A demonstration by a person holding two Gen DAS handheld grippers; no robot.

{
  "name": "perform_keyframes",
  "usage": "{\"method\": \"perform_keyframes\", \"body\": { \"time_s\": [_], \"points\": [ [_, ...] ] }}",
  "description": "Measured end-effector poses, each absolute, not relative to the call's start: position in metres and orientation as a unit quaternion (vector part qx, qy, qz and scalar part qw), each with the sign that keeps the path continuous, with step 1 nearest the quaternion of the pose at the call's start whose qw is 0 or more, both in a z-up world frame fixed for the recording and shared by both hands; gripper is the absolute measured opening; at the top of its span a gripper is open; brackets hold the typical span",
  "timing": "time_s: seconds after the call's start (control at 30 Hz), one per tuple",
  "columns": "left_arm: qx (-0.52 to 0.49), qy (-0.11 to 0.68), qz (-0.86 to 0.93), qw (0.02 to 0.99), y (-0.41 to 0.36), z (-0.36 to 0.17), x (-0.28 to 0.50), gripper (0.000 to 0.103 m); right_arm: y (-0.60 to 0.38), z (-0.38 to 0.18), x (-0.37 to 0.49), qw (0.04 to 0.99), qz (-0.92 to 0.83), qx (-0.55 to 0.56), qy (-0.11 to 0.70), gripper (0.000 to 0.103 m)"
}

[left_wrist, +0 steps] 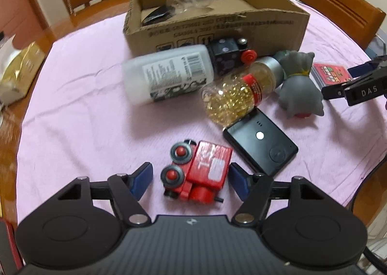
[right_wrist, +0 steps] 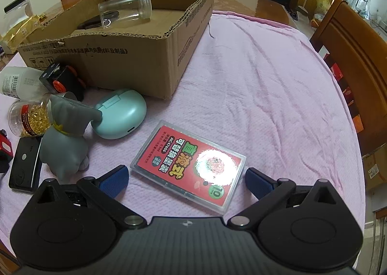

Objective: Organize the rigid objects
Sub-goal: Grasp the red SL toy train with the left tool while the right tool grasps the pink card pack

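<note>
Left gripper [left_wrist: 191, 179] has its blue pads set either side of the red toy vehicle [left_wrist: 197, 174], jaws apart: the right pad sits just beside the toy's red block, perhaps brushing it, while a clear gap shows between the left pad and the wheels, so nothing is clamped yet. That toy lies directly ahead of the claw, between the fingers, tipped on its side on the pink cloth [left_wrist: 79, 130], its long axis running roughly away from the camera, so I judge the pads would close across its narrow width. It looks hard and glossy, with two grey wheels with red hubs facing up on the left and a worn white label on the block. Right gripper [right_wrist: 187, 179] is also open, its pads astride the near end of the clear-cased red card box [right_wrist: 189, 165], which lies flat and skewed on the cloth, touching neither pad as far as I can see. Each hand is nearer its own object. Beyond both stands the cardboard box [left_wrist: 266, 31], the likely destination, already holding a clear plastic jar [right_wrist: 125, 10]
</note>
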State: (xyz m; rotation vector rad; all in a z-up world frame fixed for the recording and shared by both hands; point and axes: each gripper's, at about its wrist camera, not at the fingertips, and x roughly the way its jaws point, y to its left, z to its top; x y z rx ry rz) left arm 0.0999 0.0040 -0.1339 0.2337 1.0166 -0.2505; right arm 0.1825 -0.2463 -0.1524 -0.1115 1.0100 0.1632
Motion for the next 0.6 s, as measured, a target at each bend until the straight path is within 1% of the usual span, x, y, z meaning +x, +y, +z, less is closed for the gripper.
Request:
{"method": "perform_keyframes", "body": {
  "time_s": [0.03,0.1,0.43,0.6],
  "points": [
    [0.108,0.485,-0.128,0.858,0.005,-0.133,0.101,0.057,-0.246,-0.152,0.183,0.87,0.075,-0.052,0.485,0.103],
    [0.1,0.491,-0.14,0.854,0.006,-0.132,0.104,0.054,-0.244,-0.151,0.186,0.866,0.066,-0.048,0.493,0.103],
    [0.121,0.497,-0.17,0.842,0.002,-0.132,0.106,0.053,-0.233,-0.151,0.205,0.865,0.046,-0.034,0.499,0.103],
    [0.134,0.501,-0.189,0.834,0.003,-0.132,0.107,0.053,-0.235,-0.149,0.204,0.86,0.045,-0.036,0.506,0.098]
  ]
}}
